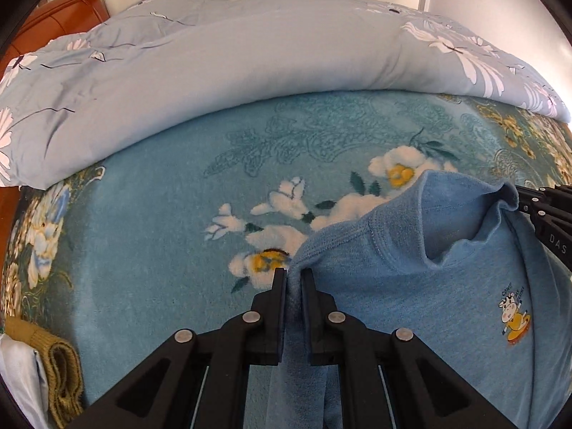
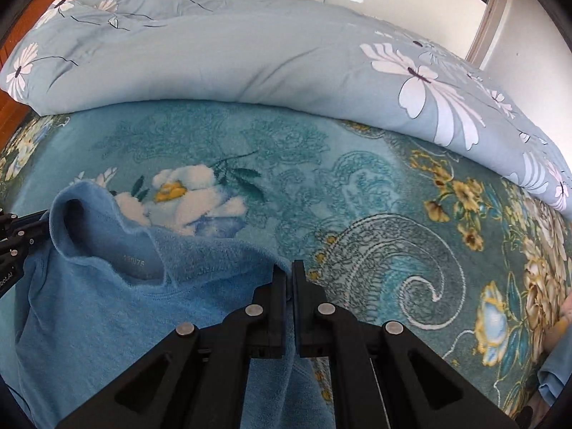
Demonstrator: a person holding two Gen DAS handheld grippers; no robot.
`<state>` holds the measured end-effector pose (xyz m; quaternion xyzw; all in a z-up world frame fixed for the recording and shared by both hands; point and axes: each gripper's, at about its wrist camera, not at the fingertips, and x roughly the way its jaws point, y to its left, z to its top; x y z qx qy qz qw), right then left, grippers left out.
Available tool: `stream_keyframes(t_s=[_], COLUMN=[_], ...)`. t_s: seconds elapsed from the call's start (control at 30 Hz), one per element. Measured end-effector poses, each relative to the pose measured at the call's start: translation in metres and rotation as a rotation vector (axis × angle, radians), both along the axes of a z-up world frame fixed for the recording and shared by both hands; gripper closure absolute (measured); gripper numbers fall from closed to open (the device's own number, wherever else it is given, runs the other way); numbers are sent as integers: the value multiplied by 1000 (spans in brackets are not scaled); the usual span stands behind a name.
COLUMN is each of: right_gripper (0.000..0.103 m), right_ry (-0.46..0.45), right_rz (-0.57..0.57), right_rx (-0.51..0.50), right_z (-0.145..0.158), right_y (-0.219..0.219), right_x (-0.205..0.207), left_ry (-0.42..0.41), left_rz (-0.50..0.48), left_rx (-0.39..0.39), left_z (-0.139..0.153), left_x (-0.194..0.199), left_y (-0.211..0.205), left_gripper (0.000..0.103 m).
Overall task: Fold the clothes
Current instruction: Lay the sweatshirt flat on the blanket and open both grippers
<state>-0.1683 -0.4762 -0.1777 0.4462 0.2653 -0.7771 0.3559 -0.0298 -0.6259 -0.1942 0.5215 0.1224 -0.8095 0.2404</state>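
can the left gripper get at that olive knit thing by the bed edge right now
Probably not yet: the left gripper is shut on the blue top. The olive knit lies uncovered on the blanket.

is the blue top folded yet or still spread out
Spread, not folded: the blue top hangs open between the left claw and right claw, collar and front print showing.

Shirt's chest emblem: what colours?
White cartoon cow on yellow-orange, on the blue shirt; left wrist view only.

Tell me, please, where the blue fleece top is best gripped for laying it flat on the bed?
At the two shoulders, as now: the left gripper and right gripper each pinch a shoulder edge of the blue fleece top, either side of the collar, so it likely hangs evenly and spreads flat.
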Motion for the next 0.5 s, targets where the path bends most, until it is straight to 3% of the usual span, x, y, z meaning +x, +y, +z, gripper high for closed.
stream_keyframes(t_s=[0.17, 0.33, 0.43, 0.5], right_gripper=[100, 99, 82, 80], right_ry=[-11, -23, -5, -10], right_rz=[10, 42, 48, 45], right_rx=[24, 6, -16, -45], right_z=[-9, 4, 22, 37], right_y=[-5, 3, 19, 37], right_x=[-3, 1, 11, 19], left_ry=[-25, -16, 9, 21], left_rz=[2, -5, -5, 4], left_rx=[0, 5, -33, -65], left_z=[-10, 10, 36, 55], left_x=[-3, 15, 41, 61], left_y=[2, 17, 34, 48], left_gripper=[91, 82, 70, 63])
